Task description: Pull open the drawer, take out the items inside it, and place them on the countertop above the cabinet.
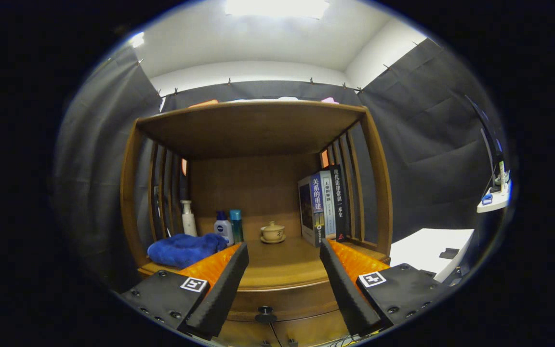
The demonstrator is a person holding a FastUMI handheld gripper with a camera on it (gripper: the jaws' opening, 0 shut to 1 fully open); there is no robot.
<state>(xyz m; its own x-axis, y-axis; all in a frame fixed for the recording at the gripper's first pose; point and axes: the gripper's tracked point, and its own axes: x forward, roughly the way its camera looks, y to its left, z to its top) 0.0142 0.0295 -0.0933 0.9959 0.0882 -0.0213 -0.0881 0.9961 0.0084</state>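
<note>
Hovering in front of a wooden cabinet (258,193), the gripper (283,284) is holding its two fingers spread wide apart, with nothing between them but air. Directly between the fingertips and a little below them, the drawer (282,301) is sitting shut under the curved front edge of the countertop (282,270), and its dark round knob (266,314) is standing out just ahead of the fingers, touched by neither. What lies inside the drawer is hidden.

Beyond the fingers, on the countertop, a small lidded teacup (272,232) on a saucer is resting near the back panel, roughly in line with the gap between the fingers. Beyond the left finger, a crumpled blue towel (184,249) is lying at the front corner, with a white pump bottle (189,218) behind it, and a dark blue bottle (223,226) and a teal bottle (236,224) are standing side by side just past the towel. Beyond the right finger, a row of upright books (323,205) is leaning against the slatted side. Farther off past the right finger, a white table (427,248) is showing beside the cabinet.
</note>
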